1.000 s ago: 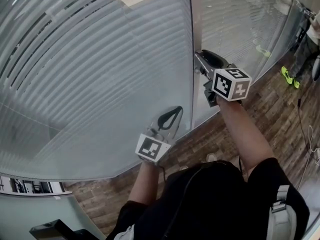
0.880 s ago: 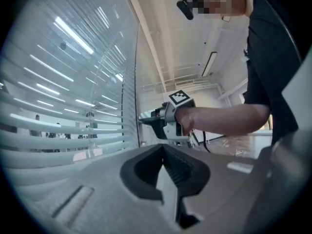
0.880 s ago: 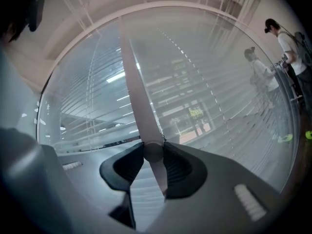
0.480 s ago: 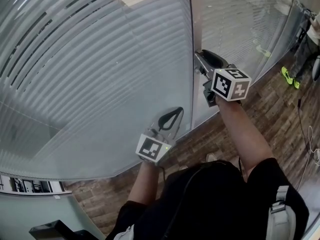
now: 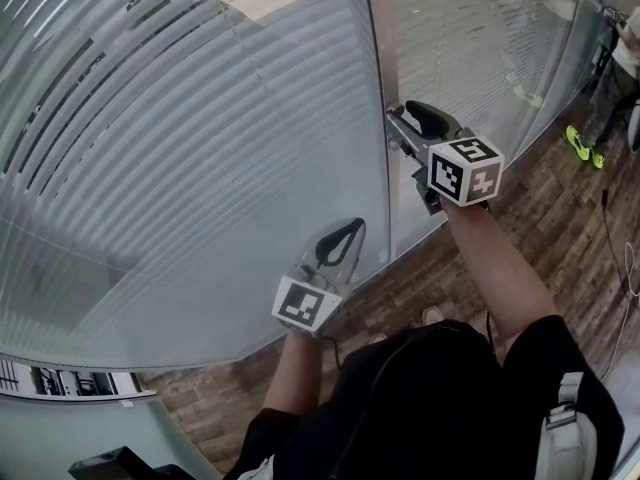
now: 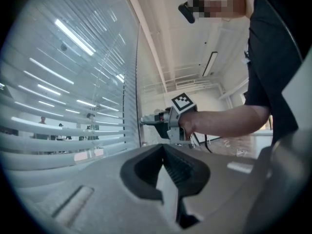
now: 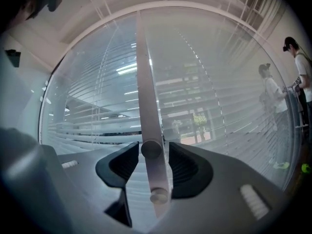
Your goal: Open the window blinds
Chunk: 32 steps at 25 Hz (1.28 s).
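Grey slatted blinds (image 5: 200,168) hang behind glass panes split by a pale upright frame post (image 5: 375,68). My right gripper (image 5: 396,118) points level at that post. Its jaws have just been opening and now stand either side of a small round knob (image 7: 151,149) on the post (image 7: 146,82), with a thin gap at each pad. A second knob (image 7: 159,195) sits just below. My left gripper (image 5: 357,224) hangs lower left in front of the glass, shut with nothing in it. In the left gripper view its jaws (image 6: 163,147) meet, and the right gripper (image 6: 145,122) is seen at the post.
The floor (image 5: 540,208) under the window is brown wood. Two people (image 7: 273,111) stand by the glass to the right; a yellow-green shoe (image 5: 577,153) shows there. A thin cable (image 5: 625,268) lies on the floor at the right edge.
The slats in the left pane show wider gaps, with more of the outside seen through them. Both grippers have stayed where they were.
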{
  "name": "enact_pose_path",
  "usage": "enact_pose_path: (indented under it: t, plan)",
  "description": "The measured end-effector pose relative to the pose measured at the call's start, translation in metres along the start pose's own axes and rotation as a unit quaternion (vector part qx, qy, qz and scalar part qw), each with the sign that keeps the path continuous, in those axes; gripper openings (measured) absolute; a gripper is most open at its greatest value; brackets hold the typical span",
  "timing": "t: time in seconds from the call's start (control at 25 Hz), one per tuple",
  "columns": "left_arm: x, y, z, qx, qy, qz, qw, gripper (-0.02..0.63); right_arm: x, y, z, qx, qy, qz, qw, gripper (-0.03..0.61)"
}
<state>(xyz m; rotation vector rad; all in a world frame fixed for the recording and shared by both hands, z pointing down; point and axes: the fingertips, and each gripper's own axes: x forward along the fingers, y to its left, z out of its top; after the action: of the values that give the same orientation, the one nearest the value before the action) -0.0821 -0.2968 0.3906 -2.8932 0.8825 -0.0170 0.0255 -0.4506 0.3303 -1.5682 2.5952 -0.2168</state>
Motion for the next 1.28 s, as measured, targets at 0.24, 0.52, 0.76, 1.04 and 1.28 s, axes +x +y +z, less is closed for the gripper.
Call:
enact_pose_path:
  t: [0.24,0.52,0.76,1.04,1.28]
  plan:
    - [0.004,-0.005,-0.004,-0.002,0.004,-0.007,1.0,0.005,-0.004,0.003,-0.007,-0.086,0.021,0.013,0.996,0.268]
    - [0.006,-0.004,-0.002,-0.001,0.001,-0.008,1.0,0.005,-0.004,0.013,0.004,-0.39,0.07,-0.014,0.918,0.265]
    - [0.007,-0.006,-0.006,-0.006,0.005,-0.007,0.9999,0.005,-0.001,0.024,-0.002,-0.553,0.094,-0.021,0.827,0.245]
    - [0.004,-0.003,-0.005,-0.004,0.005,0.001,1.0,0.005,0.002,0.026,-0.005,-0.601,0.091,-0.028,0.793,0.221]
    - [0.004,0.0,-0.008,-0.004,0.01,0.006,0.9999,0.005,0.0,0.027,-0.004,-0.609,0.086,-0.03,0.788,0.199]
